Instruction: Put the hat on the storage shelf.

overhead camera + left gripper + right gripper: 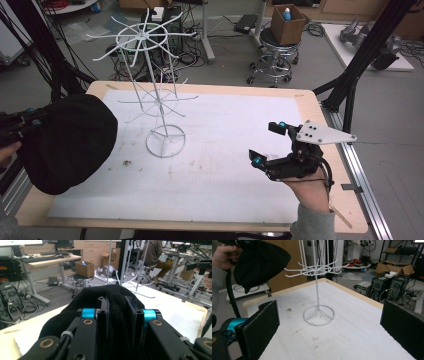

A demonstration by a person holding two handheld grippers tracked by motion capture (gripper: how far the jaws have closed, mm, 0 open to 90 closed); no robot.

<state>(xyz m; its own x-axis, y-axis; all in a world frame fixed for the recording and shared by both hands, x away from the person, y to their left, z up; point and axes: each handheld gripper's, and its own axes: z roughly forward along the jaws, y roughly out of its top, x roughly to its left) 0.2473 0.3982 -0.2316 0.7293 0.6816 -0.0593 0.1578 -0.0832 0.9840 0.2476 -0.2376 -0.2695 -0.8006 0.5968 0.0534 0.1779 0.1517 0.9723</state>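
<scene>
A black fabric cap [67,142] hangs lifted over the table's left edge. My left gripper [35,122] is shut on its rim. In the left gripper view the two jaws of that gripper [120,302] pinch a fold of the cap [117,291]. A white wire rack [162,97] with two rings of hooked arms stands upright on a round base [165,141] at mid-table. My right gripper [265,143] hovers open at the right, with nothing between its pads [263,325]. It faces the rack [317,270], with the cap [259,262] up at the left.
A white foam mat [225,170] covers the wooden table [320,115]. Black frame posts [357,70] rise at the right edge. Behind the table stands a stool with a cardboard box [287,22] on it. Cables and computer cases [384,286] sit on the floor.
</scene>
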